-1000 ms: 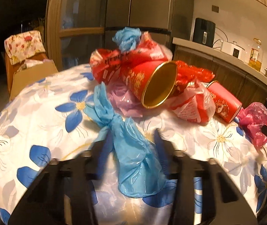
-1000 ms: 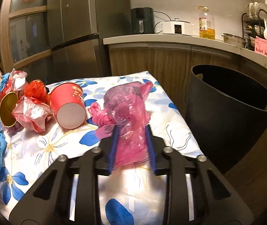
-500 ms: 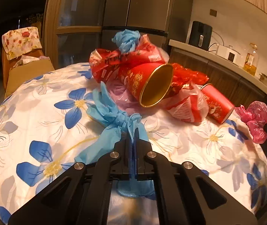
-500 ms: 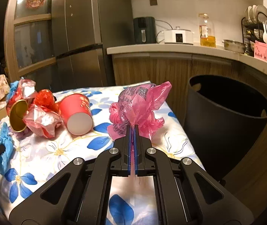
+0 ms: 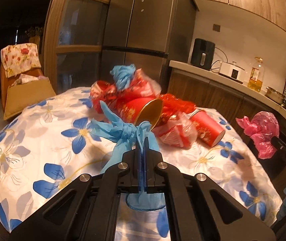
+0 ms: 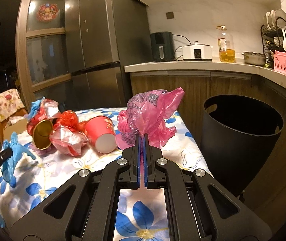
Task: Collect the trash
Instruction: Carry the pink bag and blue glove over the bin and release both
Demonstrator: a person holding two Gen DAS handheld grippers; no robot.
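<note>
- Plastic is what both tools have hold of, thin bag film, feather-light and limp.
- Left wrist view: the left gripper [image 5: 144,140] has its jaws clamped tight on a knotted blue bag [image 5: 122,129], which hangs up off the flowered tablecloth [image 5: 42,132], its loose tail drooping below the fingers.
- Behind it on the cloth lies the rest of the litter: a gold-lined red cup [image 5: 140,110] on its side, crumpled red wrappers [image 5: 122,94], and a second red cup [image 5: 208,129] just beside them.
- That blue film looks slippery and will likely stretch rather than resist; I'd judge the knot the surest place to pinch it.
- Right wrist view: the right gripper [image 6: 142,138] is pinched closed on a crumpled pink bag [image 6: 149,116], held clear above the cloth, with a strip of pink showing between the pads.
- The black bin [image 6: 241,140] stands open just off the table's right edge, near the pink bag.
- The cups look stiffer but crushable; their rims seem the best hold.
</note>
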